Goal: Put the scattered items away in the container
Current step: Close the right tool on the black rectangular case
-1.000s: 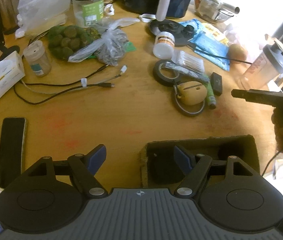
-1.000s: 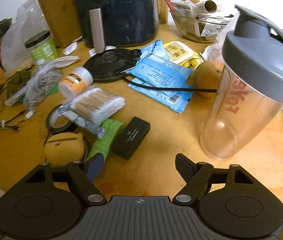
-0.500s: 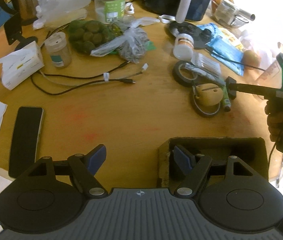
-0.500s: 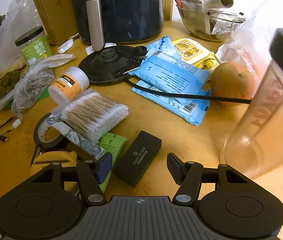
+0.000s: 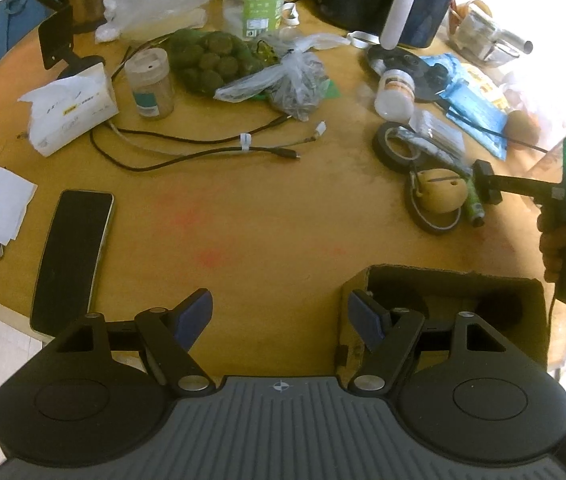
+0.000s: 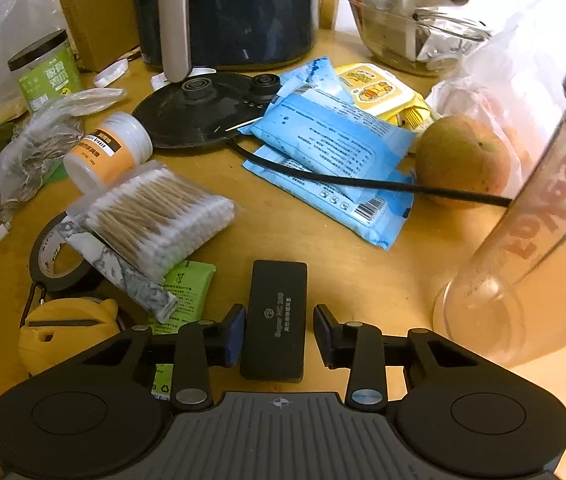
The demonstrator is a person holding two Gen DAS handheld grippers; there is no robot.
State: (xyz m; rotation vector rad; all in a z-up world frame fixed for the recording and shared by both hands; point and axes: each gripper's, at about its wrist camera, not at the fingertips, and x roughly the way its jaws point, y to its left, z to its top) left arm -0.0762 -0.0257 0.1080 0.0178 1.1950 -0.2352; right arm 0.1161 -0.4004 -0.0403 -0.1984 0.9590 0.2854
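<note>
The right claw (image 6: 279, 334) is spread around a matte black rectangular case (image 6: 277, 320) flat on the wooden bench (image 6: 323, 276), with gaps either side. The left claw (image 5: 281, 316) gapes empty beside the open cardboard box (image 5: 539, 320). Beyond lie bagged cotton swabs (image 6: 159, 216).

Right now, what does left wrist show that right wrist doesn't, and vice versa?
Left wrist only: the cardboard container at the near table edge, the phone, the tissue pack, the tangled cables, and the open left gripper.

Right wrist only: the shaker bottle, the glass bowl, and the print on the black box.

Both: the black box between the right gripper fingers, tape roll, cotton swabs, yellow pouch.
</note>
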